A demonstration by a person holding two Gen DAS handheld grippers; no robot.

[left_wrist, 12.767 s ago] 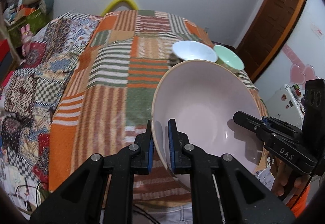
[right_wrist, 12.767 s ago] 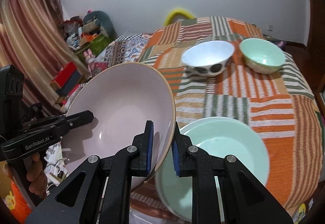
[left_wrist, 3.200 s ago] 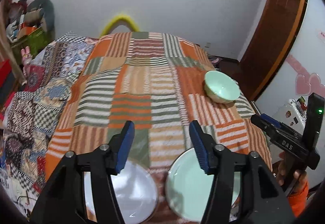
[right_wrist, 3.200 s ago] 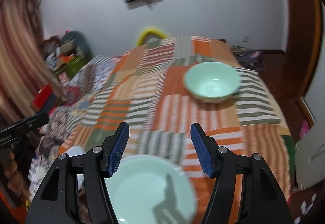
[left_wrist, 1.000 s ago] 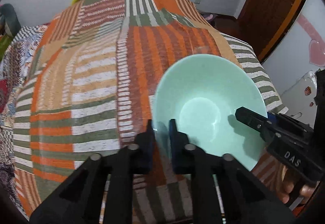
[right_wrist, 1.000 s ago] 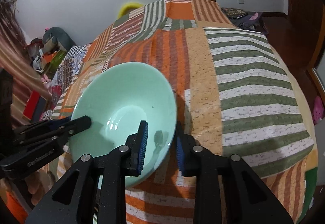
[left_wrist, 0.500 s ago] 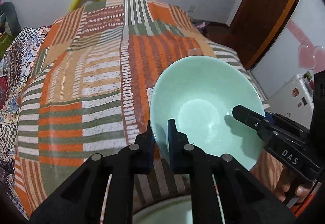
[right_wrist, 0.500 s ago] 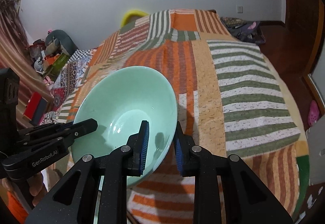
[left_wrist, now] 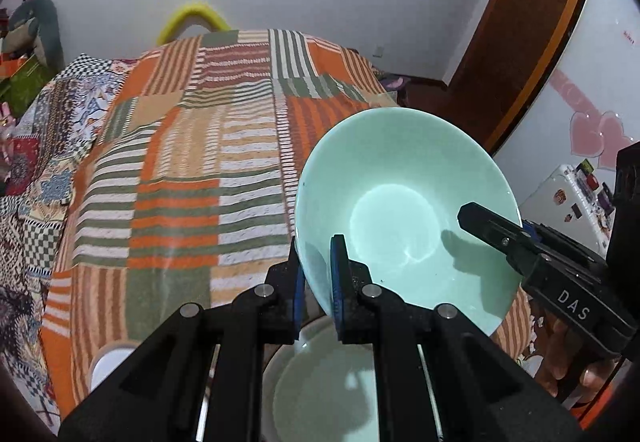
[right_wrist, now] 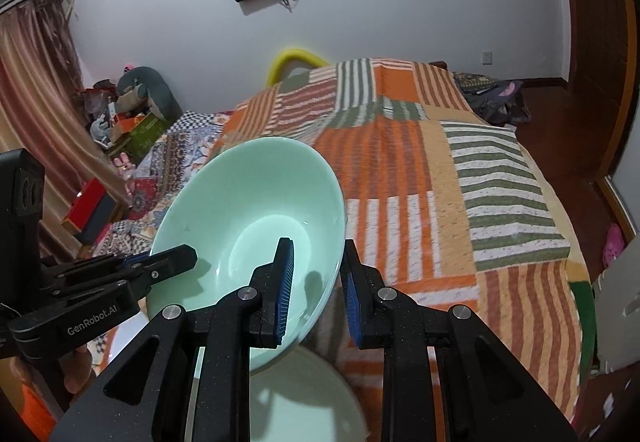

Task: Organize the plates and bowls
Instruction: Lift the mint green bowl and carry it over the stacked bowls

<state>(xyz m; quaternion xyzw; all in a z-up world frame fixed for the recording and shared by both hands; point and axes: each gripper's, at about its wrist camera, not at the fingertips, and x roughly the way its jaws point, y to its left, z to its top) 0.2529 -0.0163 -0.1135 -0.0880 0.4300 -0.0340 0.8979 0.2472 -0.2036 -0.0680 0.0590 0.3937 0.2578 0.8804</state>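
Left wrist view: the mint-green bowl (left_wrist: pixel 404 217) is held off the patchwork quilt (left_wrist: pixel 180 177), tilted, its near rim clenched between the pads of the left gripper (left_wrist: pixel 318 282). The right gripper (left_wrist: pixel 516 238) is seen pinching the far rim. A pale green plate (left_wrist: pixel 320 394) lies directly below the bowl; a white dish (left_wrist: pixel 106 364) is glimpsed to the plate's left.

Right wrist view: the right gripper (right_wrist: pixel 316 286) straddles the bowl (right_wrist: pixel 244 209) rim, one pad inside and one outside; the outer pad seems slightly off the wall, so firm contact cannot be told. The left gripper (right_wrist: pixel 168 262) is clamped on the opposite rim. The plate (right_wrist: pixel 304 398) sits beneath.

Judgement: the bowl should be levelled, centred over the plate, lowered by both grippers together and released only once seated.
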